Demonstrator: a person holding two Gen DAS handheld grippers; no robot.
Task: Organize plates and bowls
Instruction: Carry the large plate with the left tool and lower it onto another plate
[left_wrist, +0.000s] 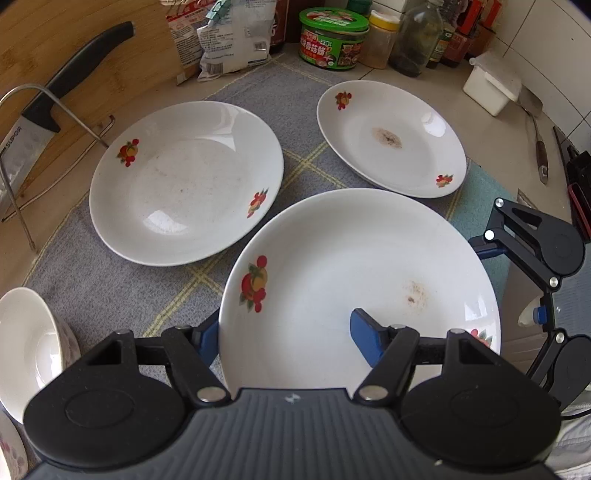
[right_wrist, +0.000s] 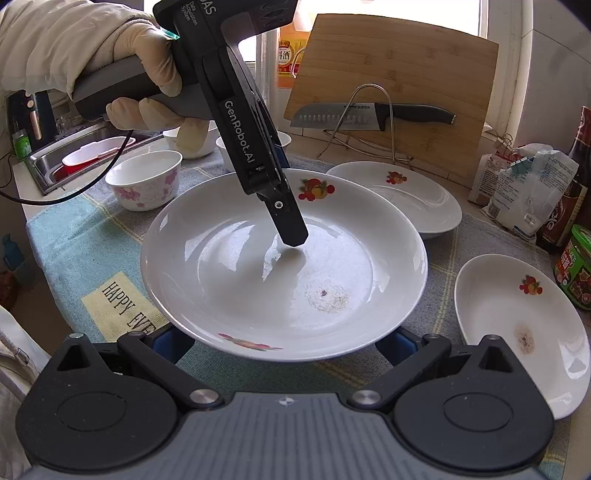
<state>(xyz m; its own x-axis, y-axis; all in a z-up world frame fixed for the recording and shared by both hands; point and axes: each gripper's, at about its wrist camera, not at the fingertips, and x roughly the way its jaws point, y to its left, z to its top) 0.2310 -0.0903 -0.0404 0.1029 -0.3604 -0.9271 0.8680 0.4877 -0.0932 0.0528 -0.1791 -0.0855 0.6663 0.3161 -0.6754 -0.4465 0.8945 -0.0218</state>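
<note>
- The left claw (left_wrist: 284, 328) is set at a middling gap astride the near wall of the big plate (left_wrist: 351, 258). One blue finger rests inside the well and the other is tucked under the rim, which looks like a pinch that carries it.
- The right claw (right_wrist: 280, 339) stands wide, its two fingers slipped beneath the rim on the opposite side. I judge they prop the plate rather than squeeze it.
- A two-sided hold suits it: glazed white ceramic, smooth, glossy and shallow, likely slippery and heavy at one edge. A speckled brown stain sits just beyond the left claw's inner finger.
- Ahead and to the left of the left claw lies a second plate (left_wrist: 184, 184). Ahead and to the right is a smaller plate (left_wrist: 391, 136). Both have the same fruit decals, lie flat and are apart from each other, and either could serve as a stacking base.
- All of them rest on a soft woven checked cloth (left_wrist: 295, 173) spread over the bench (left_wrist: 369, 75), which would cushion and steady the crockery.
- A flowered bowl (right_wrist: 144, 181), deep and thin-walled, sits beyond the right claw to its left.
</note>
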